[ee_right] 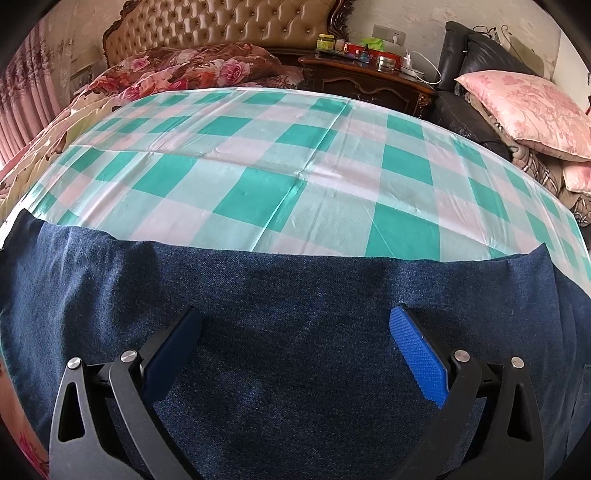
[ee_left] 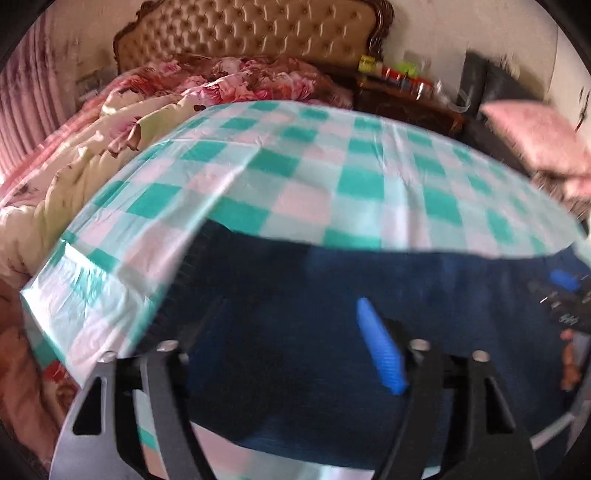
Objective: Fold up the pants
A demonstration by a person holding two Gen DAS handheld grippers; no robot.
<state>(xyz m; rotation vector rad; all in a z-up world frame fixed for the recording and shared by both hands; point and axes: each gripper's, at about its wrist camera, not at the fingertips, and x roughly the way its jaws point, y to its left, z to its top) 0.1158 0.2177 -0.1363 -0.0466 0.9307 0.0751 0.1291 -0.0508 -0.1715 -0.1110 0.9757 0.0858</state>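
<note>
Dark blue denim pants (ee_right: 295, 314) lie flat on a green, white and pink checked cloth (ee_right: 295, 166). In the right wrist view my right gripper (ee_right: 295, 328) is open, its blue pads (ee_right: 417, 354) spread wide just above the denim, holding nothing. In the blurred left wrist view the pants (ee_left: 295, 314) fill the lower half. My left gripper (ee_left: 277, 314) is open over them; one blue pad (ee_left: 380, 350) shows, the other finger is dark against the denim. The right gripper (ee_left: 565, 295) shows at the far right edge.
The checked cloth (ee_left: 295, 166) covers a raised surface beside a bed with a floral quilt (ee_right: 184, 70) and tufted headboard (ee_right: 221, 26). A dark nightstand (ee_right: 369, 81) with bottles stands behind. Pink pillows (ee_right: 528, 110) lie on a black sofa at right.
</note>
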